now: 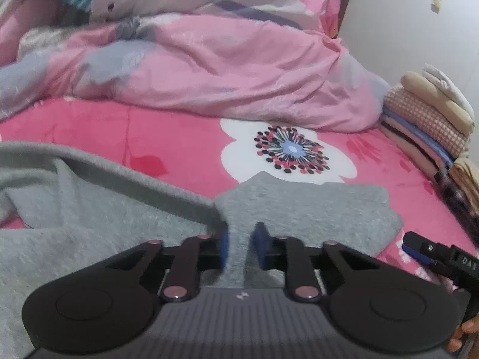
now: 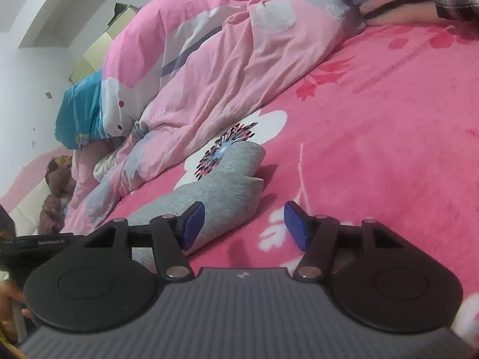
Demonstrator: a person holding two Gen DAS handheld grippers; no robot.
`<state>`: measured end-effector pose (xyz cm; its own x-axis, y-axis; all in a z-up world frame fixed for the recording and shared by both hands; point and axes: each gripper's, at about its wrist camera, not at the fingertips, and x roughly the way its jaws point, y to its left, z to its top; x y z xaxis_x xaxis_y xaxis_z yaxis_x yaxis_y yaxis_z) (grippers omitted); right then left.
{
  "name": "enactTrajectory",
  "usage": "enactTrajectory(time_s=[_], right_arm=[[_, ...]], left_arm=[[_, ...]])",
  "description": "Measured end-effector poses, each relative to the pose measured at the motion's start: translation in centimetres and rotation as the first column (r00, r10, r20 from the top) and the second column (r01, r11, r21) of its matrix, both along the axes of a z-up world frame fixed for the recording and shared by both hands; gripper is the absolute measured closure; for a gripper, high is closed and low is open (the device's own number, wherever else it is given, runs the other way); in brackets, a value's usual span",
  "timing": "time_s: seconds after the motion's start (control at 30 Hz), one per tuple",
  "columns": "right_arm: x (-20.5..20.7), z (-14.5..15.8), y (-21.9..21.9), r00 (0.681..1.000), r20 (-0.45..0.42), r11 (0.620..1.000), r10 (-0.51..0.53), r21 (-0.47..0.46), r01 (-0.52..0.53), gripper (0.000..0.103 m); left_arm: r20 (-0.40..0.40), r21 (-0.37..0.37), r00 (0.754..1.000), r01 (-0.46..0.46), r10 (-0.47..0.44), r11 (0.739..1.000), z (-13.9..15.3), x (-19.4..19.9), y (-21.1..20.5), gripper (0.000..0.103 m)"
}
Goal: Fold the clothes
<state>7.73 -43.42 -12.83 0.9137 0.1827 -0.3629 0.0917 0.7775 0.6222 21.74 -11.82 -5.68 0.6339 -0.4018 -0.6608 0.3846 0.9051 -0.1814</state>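
White wall [image 1: 389, 15] behind a bed [image 1: 179, 137] — pink floral cover.

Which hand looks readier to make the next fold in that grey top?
Probably the left. Its fingers are pinched on the grey top, ready to lift it. The right gripper is open beside the garment, gripping nothing.

Open bedspread [image 2: 374, 155] ahead; crumpled duvet [image 1: 209, 68] and folded stack [image 1: 428, 119] block beyond.

Grey garment [image 1: 299, 209] on pink bedspread [image 1: 149, 137] w/ white flower print; claw pads [image 2: 194, 224] blue.
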Motion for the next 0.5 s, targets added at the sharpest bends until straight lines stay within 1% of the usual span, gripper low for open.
enactTrajectory(time_s=[0.03,0.07,0.2,0.33,0.43,0.5], right_arm=[[0.0,0.0,0.1,1.0,0.0,1.0,0.001,-0.005,-0.001,0.044],[0.0,0.0,0.1,1.0,0.0,1.0,0.001,-0.006,-0.001,0.044],[-0.1,-0.1,0.0,1.0,0.003,1.0,0.002,0.01,-0.002,0.044],[0.0,-0.2,-0.1,1.0,0.005,1.0,0.002,0.013,-0.002,0.044],[0.0,-0.2,-0.1,1.0,0.008,1.0,0.001,0.021,-0.001,0.044],[-0.1,-0.2,-0.2,1.0,0.013,1.0,-0.002,0.031,0.002,0.044]], left_arm=[[0.014,0.003,1.0,-0.001,0.001,1.0,0.1,-0.4,0.0,0.095],[0.028,0.001,1.0,0.003,-0.003,1.0,0.3,-0.9,0.2,0.097],[0.101,-0.025,0.993,0.058,-0.055,0.998,1.1,-3.4,0.6,0.097],[0.186,-0.019,0.971,0.159,-0.153,0.987,1.3,-6.4,0.6,0.097],[0.205,-0.011,0.953,0.228,-0.221,0.974,0.7,-8.6,0.7,0.097],[0.192,-0.008,0.946,0.267,-0.261,0.964,0.1,-9.9,0.8,0.097]])
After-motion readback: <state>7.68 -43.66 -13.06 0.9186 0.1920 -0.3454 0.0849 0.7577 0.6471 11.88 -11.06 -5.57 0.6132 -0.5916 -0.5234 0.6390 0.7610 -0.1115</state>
